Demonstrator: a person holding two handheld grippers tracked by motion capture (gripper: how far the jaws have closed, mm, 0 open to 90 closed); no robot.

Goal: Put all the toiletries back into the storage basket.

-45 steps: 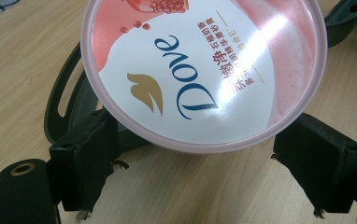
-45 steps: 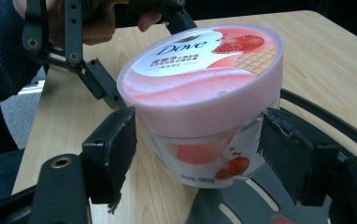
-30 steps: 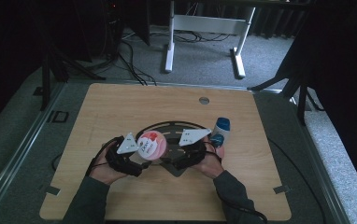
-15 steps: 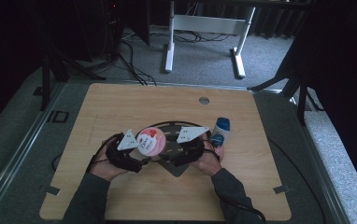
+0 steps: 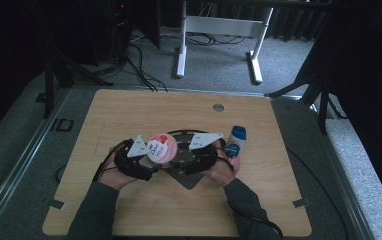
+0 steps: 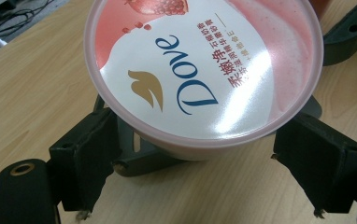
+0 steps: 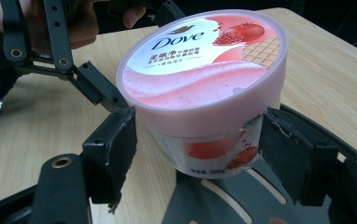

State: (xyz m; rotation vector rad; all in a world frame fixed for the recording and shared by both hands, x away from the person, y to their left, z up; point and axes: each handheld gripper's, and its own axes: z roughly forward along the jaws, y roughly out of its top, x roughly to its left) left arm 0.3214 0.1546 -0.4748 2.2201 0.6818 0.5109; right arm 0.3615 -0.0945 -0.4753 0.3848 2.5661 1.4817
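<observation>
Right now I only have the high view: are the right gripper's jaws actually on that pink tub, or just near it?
Observer: In the right gripper view, the right gripper has one jaw against each side of the pink tub, just below its top rim.
Operator: And the left one?
Observer: The left gripper straddles the tub too, but the tub's top overhangs its jaws, so I cannot tell whether they touch.
Operator: Is the top on properly?
Observer: The lid sits level on the tub with no gap that I can see. It reads Dove.
</observation>
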